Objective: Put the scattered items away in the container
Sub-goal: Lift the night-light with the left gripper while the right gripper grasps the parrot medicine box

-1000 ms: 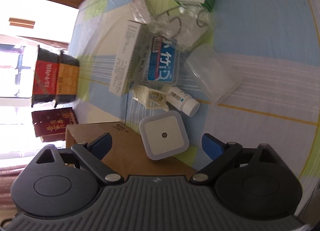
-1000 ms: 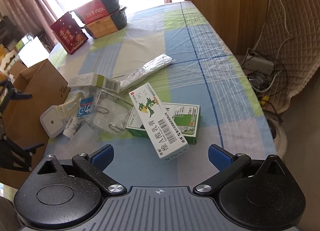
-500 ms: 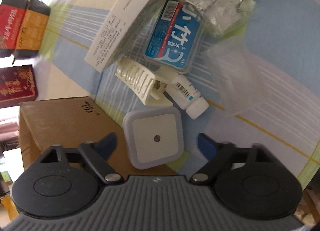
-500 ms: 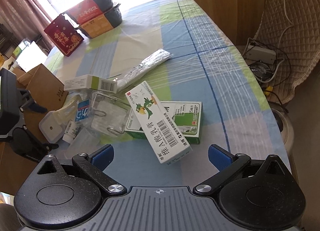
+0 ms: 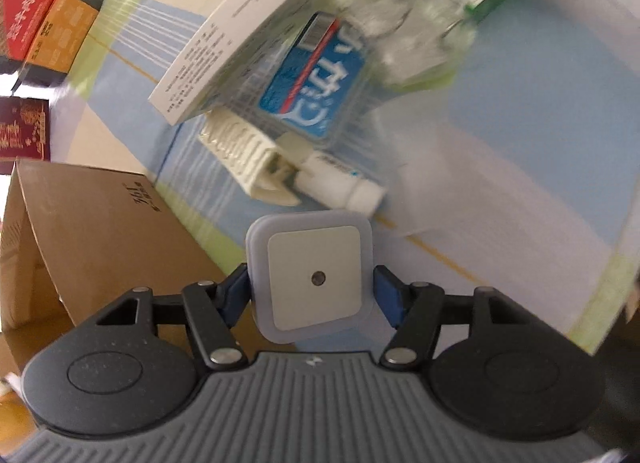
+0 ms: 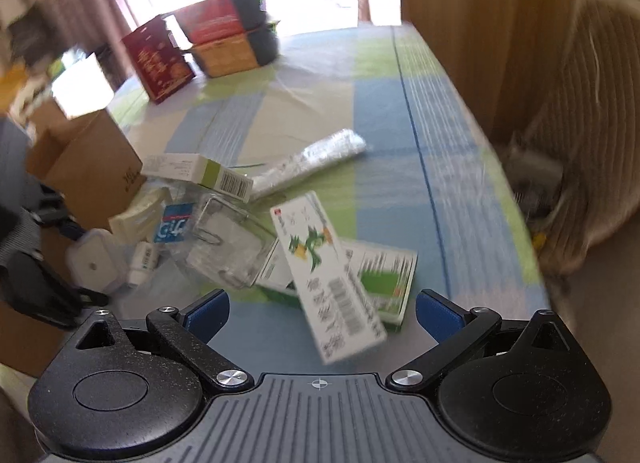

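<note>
A square white night light (image 5: 314,275) with a pale grey rim sits between my left gripper's (image 5: 310,297) blue fingers, which press on its two sides. It is beside the open cardboard box (image 5: 92,223) at the table's edge. Just beyond lie a cream hair clip (image 5: 244,155), a small white bottle (image 5: 340,187), a blue packet (image 5: 316,79) and a white carton (image 5: 240,35). My right gripper (image 6: 322,313) hangs open over the tablecloth, with a dragon-print box (image 6: 324,275) lying on a green box (image 6: 384,283) just ahead. The night light (image 6: 94,263) shows at the left there.
A clear plastic holder (image 6: 228,247) and a foil packet (image 6: 312,163) lie among the scattered items. Red gift boxes (image 6: 160,59) and stacked tubs (image 6: 228,35) stand at the table's far end. A quilted chair (image 6: 592,143) is off the right edge.
My left gripper moved in onto the night light and its fingers went from wide open to pressed on the light's sides. My right gripper came closer to the dragon-print box, still open.
</note>
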`<move>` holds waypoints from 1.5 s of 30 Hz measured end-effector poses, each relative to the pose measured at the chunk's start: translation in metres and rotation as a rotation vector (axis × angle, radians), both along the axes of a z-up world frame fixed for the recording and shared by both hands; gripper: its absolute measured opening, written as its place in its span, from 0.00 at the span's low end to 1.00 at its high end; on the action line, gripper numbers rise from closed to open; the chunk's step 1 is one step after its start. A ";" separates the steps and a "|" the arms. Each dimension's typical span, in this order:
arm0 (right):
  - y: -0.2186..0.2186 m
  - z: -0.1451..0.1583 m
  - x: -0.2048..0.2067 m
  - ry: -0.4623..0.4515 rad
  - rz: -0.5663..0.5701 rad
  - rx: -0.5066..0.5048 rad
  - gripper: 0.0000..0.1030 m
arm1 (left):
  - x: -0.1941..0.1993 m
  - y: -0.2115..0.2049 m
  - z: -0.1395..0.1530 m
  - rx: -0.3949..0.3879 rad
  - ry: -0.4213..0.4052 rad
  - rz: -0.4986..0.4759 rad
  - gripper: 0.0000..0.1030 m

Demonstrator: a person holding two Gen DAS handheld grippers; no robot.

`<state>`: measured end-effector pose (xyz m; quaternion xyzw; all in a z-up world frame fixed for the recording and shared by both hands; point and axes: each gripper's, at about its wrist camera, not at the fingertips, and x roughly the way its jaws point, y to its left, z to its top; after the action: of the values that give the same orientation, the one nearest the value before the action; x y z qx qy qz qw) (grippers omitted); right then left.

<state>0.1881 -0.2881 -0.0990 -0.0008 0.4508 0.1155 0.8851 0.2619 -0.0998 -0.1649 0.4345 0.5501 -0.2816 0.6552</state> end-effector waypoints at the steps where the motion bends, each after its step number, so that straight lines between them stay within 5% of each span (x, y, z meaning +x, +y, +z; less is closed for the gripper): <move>1: 0.005 -0.001 0.001 -0.022 0.027 -0.040 1.00 | -0.005 0.000 0.004 -0.021 0.005 0.009 0.59; 4: 0.017 -0.010 0.010 -0.029 0.113 -0.114 0.70 | -0.017 0.000 0.015 -0.074 0.012 0.016 0.59; 11: 0.021 -0.034 0.024 0.007 0.177 -0.153 0.69 | -0.022 0.005 0.028 -0.136 0.009 0.067 0.59; 12: 0.020 -0.037 0.026 0.018 0.181 -0.148 0.64 | -0.022 0.007 0.031 -0.151 0.016 0.076 0.59; 13: 0.020 -0.040 0.027 0.032 0.186 -0.135 0.47 | -0.022 0.008 0.034 -0.160 0.015 0.080 0.59; 15: 0.017 -0.040 0.028 0.032 0.187 -0.116 0.41 | -0.023 0.009 0.040 -0.176 0.010 0.084 0.59; 20: 0.009 -0.034 0.025 0.016 0.141 -0.067 0.40 | -0.027 0.013 0.055 -0.221 -0.004 0.101 0.59; 37: -0.035 0.015 0.004 0.059 -0.127 0.442 0.40 | -0.051 0.056 0.134 -0.431 -0.070 0.192 0.59; 45: -0.007 0.047 -0.003 0.062 -0.074 0.588 0.40 | -0.061 0.101 0.172 -0.474 -0.145 0.264 0.59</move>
<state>0.1850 -0.2947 -0.0525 0.2754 0.4245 0.2085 0.8369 0.2013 0.0010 0.0066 0.2128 0.4724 -0.2827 0.8073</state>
